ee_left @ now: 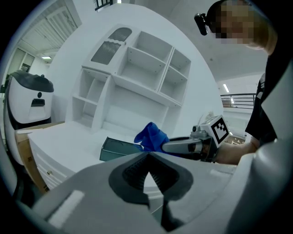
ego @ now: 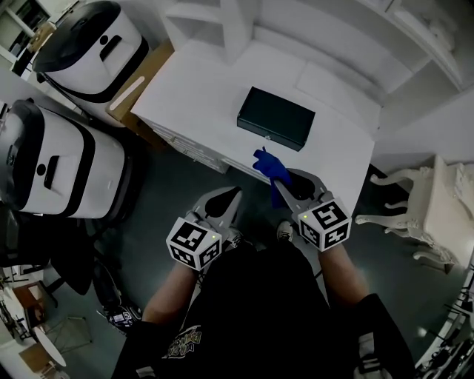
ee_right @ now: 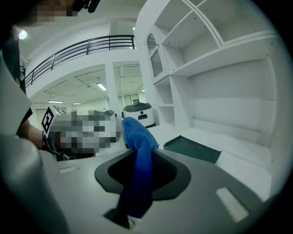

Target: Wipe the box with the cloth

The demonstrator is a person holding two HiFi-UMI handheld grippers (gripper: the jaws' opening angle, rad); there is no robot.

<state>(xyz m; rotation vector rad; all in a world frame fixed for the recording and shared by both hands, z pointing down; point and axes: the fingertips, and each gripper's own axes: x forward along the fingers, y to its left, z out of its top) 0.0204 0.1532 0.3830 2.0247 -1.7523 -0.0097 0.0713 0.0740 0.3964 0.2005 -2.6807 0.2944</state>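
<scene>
**Box (ego: 275,117) flat on desk, cloth (ego: 270,169) pinched in right gripper (ego: 284,180)**

Box was dark, rectangular, lying flat on the white desk (ego: 200,81) toward its front edge, with the white shelf unit (ego: 222,22) behind it. Same box showed in the left gripper view (ee_left: 120,150) and the right gripper view (ee_right: 192,149).

Cloth was blue and bunched, its free end poking up past the jaw tips. In the head view it sat just short of the box's front side, over the desk edge; it looked apart from the box, no visible contact.

Right gripper (ee_right: 139,153) had its jaws clamped on the cloth (ee_right: 139,155), fabric running down through the gap.

Left gripper (ego: 231,198) was held beside the right one, off the desk, lower left of the box. Its jaws (ee_left: 146,155) met at the tips with nothing between them. Its view caught the cloth (ee_left: 151,136) and the right gripper (ee_left: 183,145) ahead.

Two white machines (ego: 89,44) stood left of the desk, and a white chair (ego: 422,200) to the right.
</scene>
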